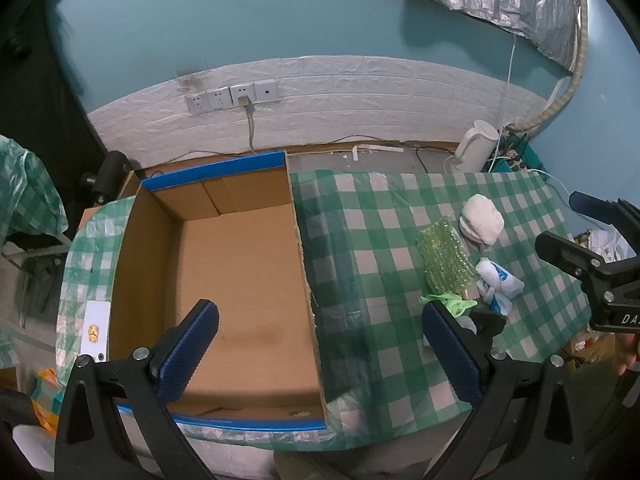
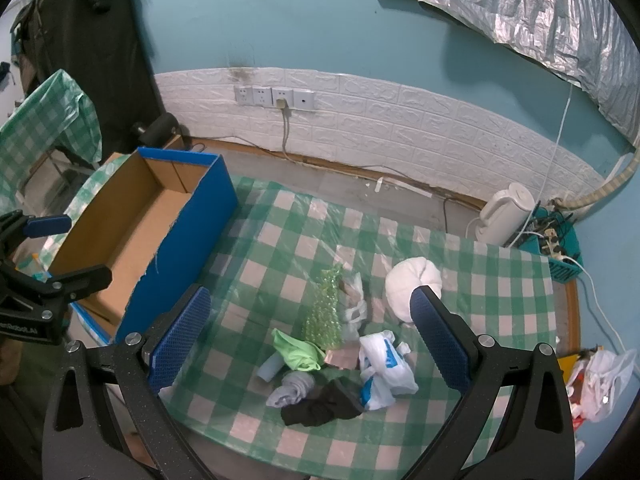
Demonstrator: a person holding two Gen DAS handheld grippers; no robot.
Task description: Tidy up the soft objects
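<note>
2 sets of tongs are in our hands, and both stand wide apart with nothing between their blue pads. Largest before us is the bench [image 2: 500,280], covered in a green and white checked cloth. On its left part sits the cardboard box [image 1: 240,280], open at the top, blue on the outside, bare inside. Our left tongs [image 1: 320,344] hang above the box's near right wall, 1 pad over the box floor and 1 over the cloth. Our right tongs [image 2: 312,336] hang over the heap of soft things on the right part of the bench, well apart from the box.

In that heap, the white rolled cloth [image 2: 412,284] lies farthest back. Just left of it is the strip of green bubble wrap [image 2: 326,312]. The white and blue plastic bag [image 2: 384,372] lies nearer, on the right. A bright green cloth [image 2: 298,350] lies at the foot of the bubble wrap, beside a pale blue tube [image 2: 270,368]. Nearest us are a grey sock [image 2: 292,390] and a black cloth [image 2: 324,406], touching each other. Behind the bench, a white kettle [image 2: 508,212] stands by the wall.
</note>
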